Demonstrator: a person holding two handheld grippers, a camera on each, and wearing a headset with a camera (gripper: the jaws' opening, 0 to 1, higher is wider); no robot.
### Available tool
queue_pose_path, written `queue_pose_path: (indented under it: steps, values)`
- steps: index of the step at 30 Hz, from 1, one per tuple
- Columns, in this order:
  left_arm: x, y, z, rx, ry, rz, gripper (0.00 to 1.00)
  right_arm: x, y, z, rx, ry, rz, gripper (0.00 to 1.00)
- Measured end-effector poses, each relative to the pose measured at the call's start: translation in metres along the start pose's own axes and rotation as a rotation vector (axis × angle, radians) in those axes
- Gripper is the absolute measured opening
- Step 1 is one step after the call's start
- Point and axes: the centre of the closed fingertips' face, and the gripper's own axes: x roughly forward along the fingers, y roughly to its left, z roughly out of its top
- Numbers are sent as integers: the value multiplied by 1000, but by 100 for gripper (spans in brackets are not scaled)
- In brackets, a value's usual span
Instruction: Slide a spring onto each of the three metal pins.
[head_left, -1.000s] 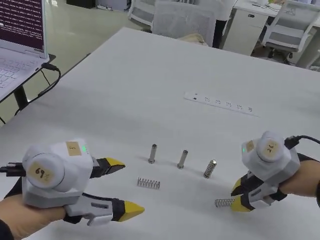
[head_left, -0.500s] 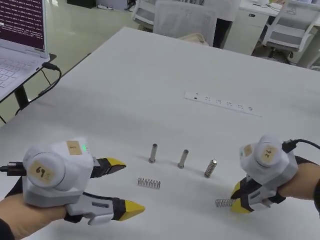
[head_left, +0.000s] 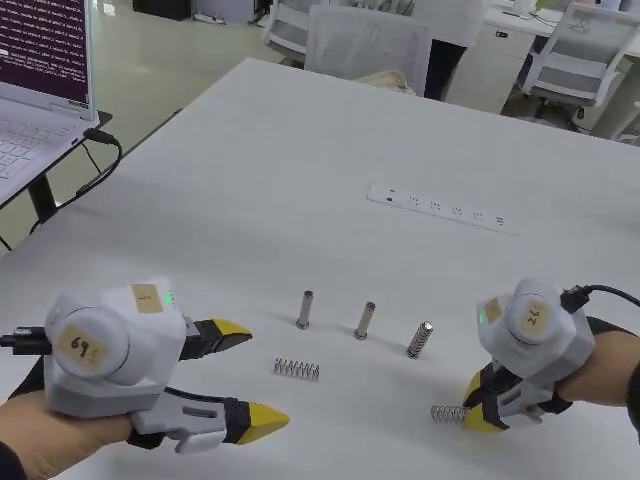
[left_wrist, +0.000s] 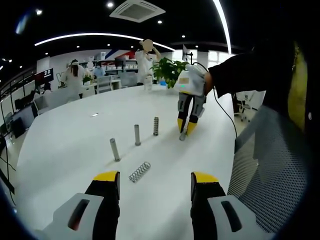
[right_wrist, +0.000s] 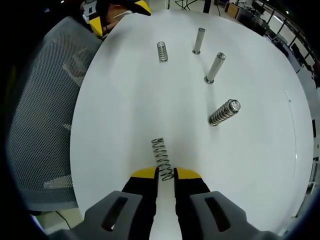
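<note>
The broad white counter (head_left: 300, 150) carries everything. The left gripper (head_left: 257, 372), a white body with black, yellow-tipped fingers, hovers low over the near left of the counter. Its fingers are spread wide with nothing between them, as the left gripper view (left_wrist: 155, 177) also shows. The matching right gripper (head_left: 468, 405) is down at the counter on the near right. In its own view (right_wrist: 166, 174) the fingers are drawn close and pinch the near end of a thin coiled steel spring (right_wrist: 162, 156), which lies flat on the surface.

Three short upright grey metal pins stand in a row between the grippers. The rightmost pin (head_left: 420, 340) already wears a coil along its length and leans a little. The middle pin (head_left: 365, 320) and the leftmost pin (head_left: 304, 308) are bare.

A second loose coiled spring (head_left: 297, 368) lies just in front of the leftmost pin, untouched.

By my reckoning one pin of three is done. The pinched spring has to be lifted and threaded next, and the loose one after it.
</note>
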Motion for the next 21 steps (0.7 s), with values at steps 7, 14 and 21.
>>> queue_pose_path:
  steps: [7,14,21]
  values:
    - [0,-1,0,0,0,-4,52,0,0,0,-45,5,-14,10]
    - [0,-5,1,10,5,-18,51,0,2,6,-52,-20,-6,9]
    - [1,-9,1,24,10,-34,50,0,6,15,-44,-44,0,9]
